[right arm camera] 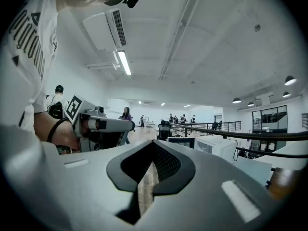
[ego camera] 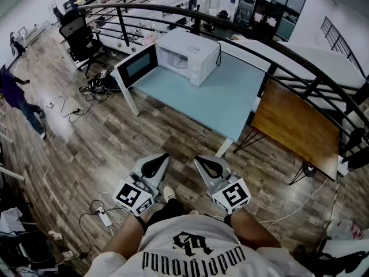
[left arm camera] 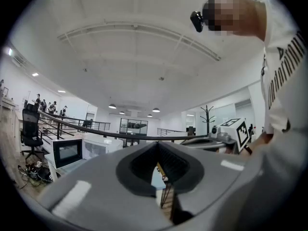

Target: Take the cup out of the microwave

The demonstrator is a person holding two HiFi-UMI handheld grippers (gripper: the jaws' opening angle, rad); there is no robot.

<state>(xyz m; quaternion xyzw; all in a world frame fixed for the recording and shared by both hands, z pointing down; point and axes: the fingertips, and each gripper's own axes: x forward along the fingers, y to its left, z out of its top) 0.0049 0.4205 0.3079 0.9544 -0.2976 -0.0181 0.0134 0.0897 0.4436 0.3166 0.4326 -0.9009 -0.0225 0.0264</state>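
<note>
both claws were closed and empty: the left gripper [ego camera: 158, 161] and the right gripper [ego camera: 206, 165] were held side by side close to the person's body, pointing level, each with its jaws pressed together and nothing between them, as each gripper view showed.

the microwave [ego camera: 190, 55] stood well apart from them, at the far end of a pale blue table [ego camera: 230, 103], with a stretch of wooden floor [ego camera: 173, 131] in between. its door [ego camera: 138, 65] was swung open to the left, so the cavity stood exposed. the cup itself could not be made out from here; the inside was too small and bright to read, and it was presumably in there.

by my judgement the task had barely begun: this was the approach, before any reach. the next move called for walking up to the table, parting the jaws of one gripper, and looking into the cavity to find the cup before going in. the open door on the left suggested a straight entry from the front or the right.
</note>
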